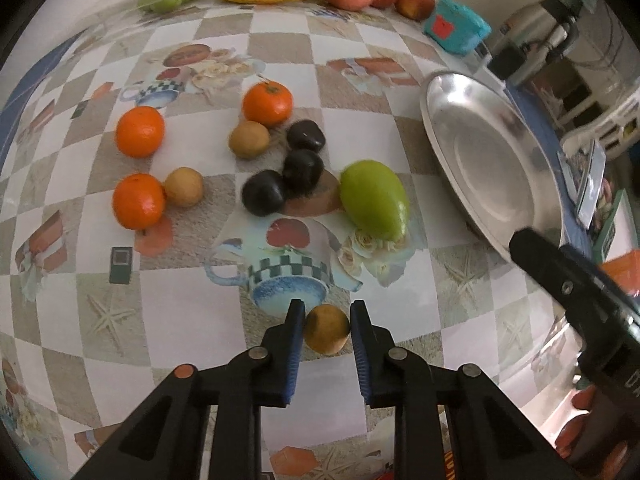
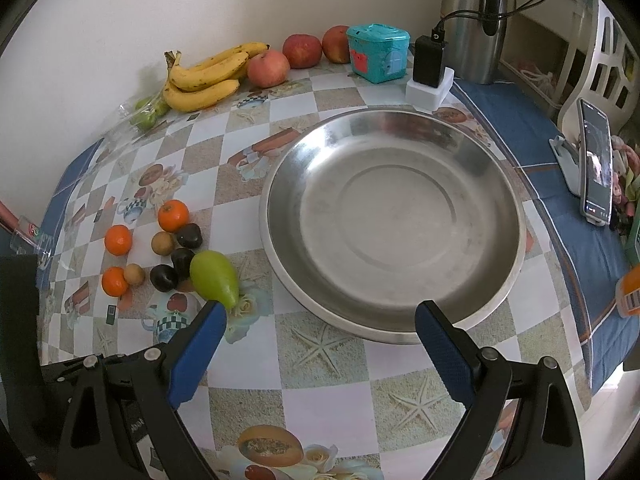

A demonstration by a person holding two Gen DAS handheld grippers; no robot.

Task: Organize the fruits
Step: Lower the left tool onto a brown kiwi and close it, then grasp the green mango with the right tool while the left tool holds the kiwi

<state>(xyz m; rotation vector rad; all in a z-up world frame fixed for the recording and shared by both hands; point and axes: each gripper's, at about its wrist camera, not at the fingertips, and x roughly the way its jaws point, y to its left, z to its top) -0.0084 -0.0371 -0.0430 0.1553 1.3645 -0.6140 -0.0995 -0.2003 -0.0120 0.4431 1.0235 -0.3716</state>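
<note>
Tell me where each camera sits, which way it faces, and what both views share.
Left wrist: on the left gripper, angled down at the tablecloth; its jaws are shut on a small brown fruit; the right gripper's black body shows at right.
Right wrist: on the right gripper, angled down over the steel bowl; jaws open, nothing between them.
Shared: the bowl, green mango, three oranges, three dark fruits, bananas, apples, teal box.

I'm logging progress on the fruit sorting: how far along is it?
Nothing is done: the round steel dish holds no fruit. In hand: the left gripper is shut on one small brown round fruit. Left: three oranges, three dark plums, the green mango, two more brown fruits.
</note>
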